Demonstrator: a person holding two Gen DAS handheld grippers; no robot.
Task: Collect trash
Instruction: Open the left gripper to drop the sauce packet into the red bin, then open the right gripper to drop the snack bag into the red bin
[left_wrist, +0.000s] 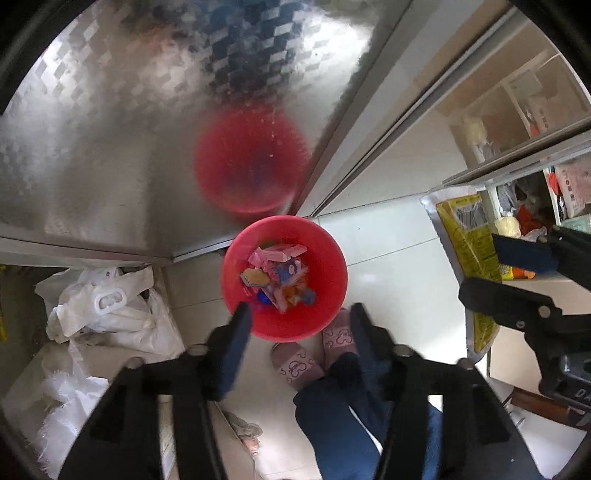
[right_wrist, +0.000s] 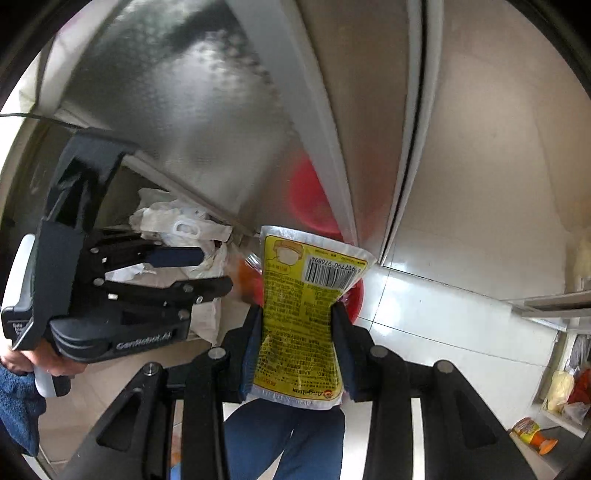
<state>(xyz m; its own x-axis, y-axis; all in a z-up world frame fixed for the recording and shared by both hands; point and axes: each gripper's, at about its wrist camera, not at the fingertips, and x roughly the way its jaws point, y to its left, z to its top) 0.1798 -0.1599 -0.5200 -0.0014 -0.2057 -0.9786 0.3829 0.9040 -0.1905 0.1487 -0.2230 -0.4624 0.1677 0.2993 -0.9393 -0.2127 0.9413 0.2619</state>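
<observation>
Two grippers over the red bin (left_wrist: 284, 277): left gripper (left_wrist: 299, 314) gapes empty directly above it, right gripper (right_wrist: 297, 325) pinches the yellow packet (right_wrist: 303, 317) at its waist, bin ahead beneath the packet, so letting go off-centre risks a floor drop.

The yellow packet (right_wrist: 301, 314) hides most of the red bin (right_wrist: 352, 299), and shelf items (right_wrist: 565, 391) are too small to identify.
</observation>
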